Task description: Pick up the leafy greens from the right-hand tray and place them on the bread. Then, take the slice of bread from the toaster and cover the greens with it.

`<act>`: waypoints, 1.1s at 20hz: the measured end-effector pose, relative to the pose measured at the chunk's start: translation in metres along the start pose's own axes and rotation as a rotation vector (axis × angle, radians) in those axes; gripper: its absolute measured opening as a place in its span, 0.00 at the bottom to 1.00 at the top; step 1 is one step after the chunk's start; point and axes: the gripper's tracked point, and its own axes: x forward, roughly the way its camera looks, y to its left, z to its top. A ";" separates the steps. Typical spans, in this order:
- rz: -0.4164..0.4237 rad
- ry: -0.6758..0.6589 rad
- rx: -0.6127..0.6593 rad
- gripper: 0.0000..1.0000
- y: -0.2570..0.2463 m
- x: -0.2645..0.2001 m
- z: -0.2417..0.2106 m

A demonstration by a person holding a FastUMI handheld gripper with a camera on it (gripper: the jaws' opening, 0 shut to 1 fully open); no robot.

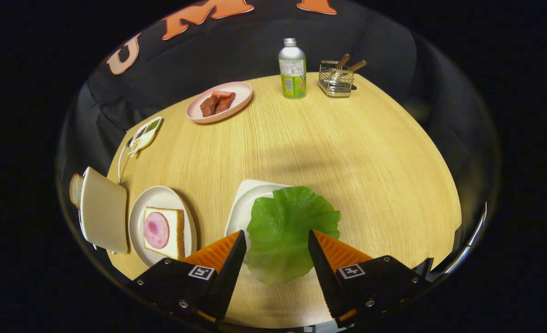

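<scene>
A large green lettuce leaf (287, 231) lies over the near part of a white tray (249, 196). My gripper (276, 235) hangs open above it, and the leaf shows in the gap between the two fingers and past the right one; neither finger presses on it. To the left of the tray, a round white plate (158, 199) carries a slice of bread (175, 233) with a pink ham round (156, 230) on top. Left of that plate stands a cream toaster (103, 210). A second bread slice (75, 189) sticks out of its far side.
Far across the wooden table are a pink plate with meat pieces (219, 102), a green-labelled metal bottle (292, 69) and a wire basket with wooden-handled utensils (336, 79). A small divided dish (145, 134) sits near the far left edge, behind the toaster.
</scene>
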 end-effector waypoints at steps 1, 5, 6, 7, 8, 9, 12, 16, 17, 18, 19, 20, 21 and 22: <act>-0.009 0.017 0.001 0.81 0.000 0.006 -0.001; -0.055 0.089 0.065 0.80 -0.005 0.029 -0.008; -0.063 0.113 0.087 0.78 -0.006 0.032 -0.010; -0.074 0.136 0.105 0.73 -0.007 0.033 -0.013; -0.083 0.125 0.118 0.70 -0.008 0.034 -0.008; -0.096 0.133 0.117 0.68 -0.010 0.033 -0.010; -0.153 0.128 0.142 0.52 -0.017 0.034 -0.008; -0.148 0.111 0.145 0.27 -0.018 0.037 -0.004; -0.145 0.105 0.151 0.16 -0.020 0.036 -0.005; -0.137 0.100 0.155 0.11 -0.021 0.035 -0.004; -0.123 0.097 0.162 0.05 -0.021 0.036 -0.003; -0.096 0.101 0.177 0.04 -0.019 0.035 -0.001; -0.039 0.098 0.204 0.02 -0.011 0.032 0.001; -0.015 0.092 0.222 0.02 -0.007 0.029 0.004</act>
